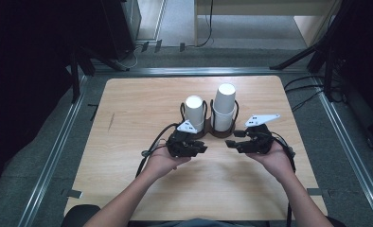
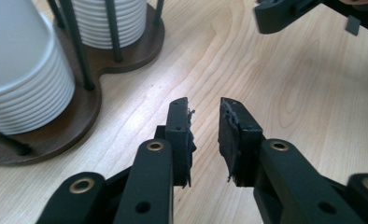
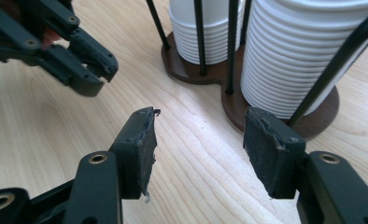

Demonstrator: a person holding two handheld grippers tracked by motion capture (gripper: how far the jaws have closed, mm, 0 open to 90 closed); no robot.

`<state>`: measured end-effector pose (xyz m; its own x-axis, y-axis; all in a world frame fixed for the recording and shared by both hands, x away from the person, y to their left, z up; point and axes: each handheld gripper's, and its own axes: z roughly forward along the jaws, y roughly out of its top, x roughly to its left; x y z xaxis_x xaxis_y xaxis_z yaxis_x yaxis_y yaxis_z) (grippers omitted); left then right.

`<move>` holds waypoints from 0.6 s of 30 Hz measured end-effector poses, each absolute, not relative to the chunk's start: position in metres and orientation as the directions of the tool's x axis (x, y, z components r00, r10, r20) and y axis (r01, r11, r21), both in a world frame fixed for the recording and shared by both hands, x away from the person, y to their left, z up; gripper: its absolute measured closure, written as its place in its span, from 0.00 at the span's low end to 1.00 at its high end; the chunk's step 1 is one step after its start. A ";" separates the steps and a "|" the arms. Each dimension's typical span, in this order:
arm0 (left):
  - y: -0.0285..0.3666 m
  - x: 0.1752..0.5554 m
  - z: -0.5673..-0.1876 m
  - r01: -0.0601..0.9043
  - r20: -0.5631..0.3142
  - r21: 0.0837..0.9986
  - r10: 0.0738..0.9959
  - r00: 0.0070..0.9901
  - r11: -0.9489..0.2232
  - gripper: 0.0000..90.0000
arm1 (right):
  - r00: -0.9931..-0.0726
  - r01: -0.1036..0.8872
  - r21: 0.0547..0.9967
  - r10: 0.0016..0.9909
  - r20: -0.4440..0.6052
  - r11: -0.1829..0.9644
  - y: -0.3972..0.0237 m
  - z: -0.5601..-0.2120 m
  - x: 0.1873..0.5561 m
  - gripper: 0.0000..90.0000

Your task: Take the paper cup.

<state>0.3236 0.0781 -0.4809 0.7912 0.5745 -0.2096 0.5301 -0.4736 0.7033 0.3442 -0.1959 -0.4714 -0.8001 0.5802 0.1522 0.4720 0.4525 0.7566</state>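
Rack rods (image 3: 198, 37) partly hide stacked cups (image 3: 289, 56).

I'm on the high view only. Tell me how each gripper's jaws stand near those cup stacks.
Observer: The left gripper is open, with a narrow gap and bare table between the pads.
Operator: Now the right one.
Observer: The right gripper is open wider and holds nothing.
Operator: Report what's closest to it.
Observer: The brown holder base under the nearer cup stack lies just past its right-hand jaw; I can't tell whether they touch.
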 end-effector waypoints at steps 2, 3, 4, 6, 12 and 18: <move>0.080 0.324 -0.480 0.535 -0.214 0.704 0.578 0.787 -0.467 0.85 | -0.802 0.473 0.756 0.577 0.156 0.453 -0.196 -0.471 0.344 0.49; 0.083 0.325 -0.479 0.541 -0.223 0.706 0.582 0.782 -0.457 0.85 | -0.804 0.470 0.757 0.574 0.155 0.454 -0.196 -0.471 0.344 0.49; 0.086 0.326 -0.478 0.546 -0.228 0.710 0.588 0.776 -0.445 0.86 | -0.805 0.468 0.758 0.573 0.154 0.454 -0.196 -0.470 0.344 0.49; 0.087 0.327 -0.476 0.550 -0.227 0.708 0.595 0.771 -0.443 0.86 | -0.802 0.474 0.754 0.577 0.156 0.455 -0.197 -0.471 0.345 0.49; 0.089 0.326 -0.477 0.554 -0.222 0.710 0.608 0.762 -0.435 0.90 | -0.808 0.479 0.726 0.572 0.144 0.494 -0.198 -0.473 0.345 0.45; 0.083 0.327 -0.478 0.552 -0.233 0.727 0.610 0.757 -0.408 0.94 | -0.804 0.485 0.693 0.583 0.113 0.533 -0.200 -0.469 0.346 0.38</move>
